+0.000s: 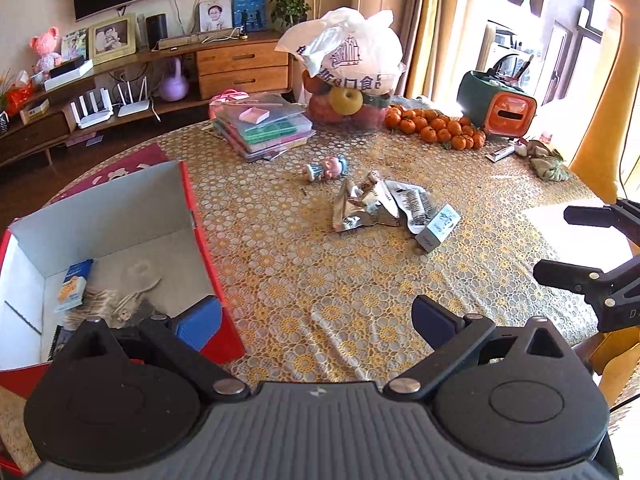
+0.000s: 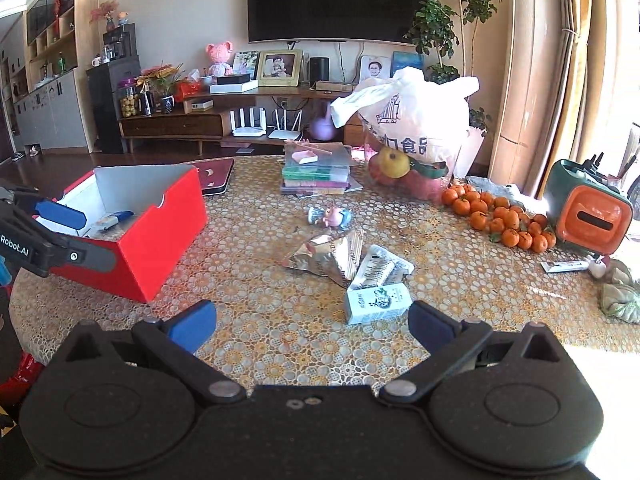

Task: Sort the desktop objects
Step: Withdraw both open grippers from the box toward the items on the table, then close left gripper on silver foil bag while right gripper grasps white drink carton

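Red box (image 2: 160,232) sits open; right of it lie the toy figurine (image 2: 330,216), crumpled foil wrappers (image 2: 328,258), small carton (image 2: 378,304).

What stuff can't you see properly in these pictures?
- Red box contents: right view, near wall hides most.
- Box bottom: left view, left gripper covers the near part.
- Fruit in the white bag: both views, bag covers most.
- Small carton print: too small to read.

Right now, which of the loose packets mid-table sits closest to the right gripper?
The small pale-blue carton, just ahead of the open right gripper. The silver foil packet and the clear printed wrapper lie behind it, farther away.
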Demonstrator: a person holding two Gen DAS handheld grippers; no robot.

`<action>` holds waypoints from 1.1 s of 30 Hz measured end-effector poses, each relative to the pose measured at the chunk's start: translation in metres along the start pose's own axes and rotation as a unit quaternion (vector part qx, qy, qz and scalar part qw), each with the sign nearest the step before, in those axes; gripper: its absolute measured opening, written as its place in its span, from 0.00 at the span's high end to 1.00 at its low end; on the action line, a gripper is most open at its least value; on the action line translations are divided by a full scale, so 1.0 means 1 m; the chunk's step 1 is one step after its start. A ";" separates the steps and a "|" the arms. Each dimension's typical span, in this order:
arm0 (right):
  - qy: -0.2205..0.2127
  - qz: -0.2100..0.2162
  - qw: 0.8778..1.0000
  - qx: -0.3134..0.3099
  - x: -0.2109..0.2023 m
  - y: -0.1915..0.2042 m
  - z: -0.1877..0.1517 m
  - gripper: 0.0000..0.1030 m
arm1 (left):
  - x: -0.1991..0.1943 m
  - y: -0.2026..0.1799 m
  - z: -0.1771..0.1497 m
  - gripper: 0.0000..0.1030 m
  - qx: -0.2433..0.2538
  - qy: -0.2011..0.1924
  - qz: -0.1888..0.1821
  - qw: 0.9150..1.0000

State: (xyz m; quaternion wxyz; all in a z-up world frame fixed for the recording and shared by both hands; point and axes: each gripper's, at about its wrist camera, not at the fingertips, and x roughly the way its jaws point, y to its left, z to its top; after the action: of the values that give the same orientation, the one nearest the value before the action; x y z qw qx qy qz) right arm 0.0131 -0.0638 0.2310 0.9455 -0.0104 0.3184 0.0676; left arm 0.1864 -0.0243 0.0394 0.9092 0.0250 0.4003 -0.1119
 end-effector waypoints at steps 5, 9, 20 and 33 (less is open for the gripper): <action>0.002 -0.005 1.000 0.008 0.006 -0.015 -0.003 0.00 | 0.025 -0.019 0.013 0.01 0.001 0.003 -0.014 1.000; 0.006 -0.009 1.000 0.008 0.016 -0.024 -0.005 0.00 | 0.046 -0.028 0.022 0.00 -0.003 0.000 -0.020 1.000; 0.024 -0.010 1.000 0.009 0.056 -0.045 -0.011 0.00 | 0.111 -0.039 0.045 0.00 -0.026 0.022 -0.026 0.999; 0.037 -0.003 0.999 -0.004 0.107 -0.056 -0.011 0.01 | 0.184 -0.044 0.078 0.00 -0.065 0.030 -0.023 0.997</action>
State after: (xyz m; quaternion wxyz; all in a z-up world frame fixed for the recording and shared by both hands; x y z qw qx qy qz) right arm 0.0985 -0.1069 0.1559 0.9333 -0.0180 0.3525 0.0656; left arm 0.3528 -0.1114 -0.0408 0.8935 -0.0396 0.4346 -0.1060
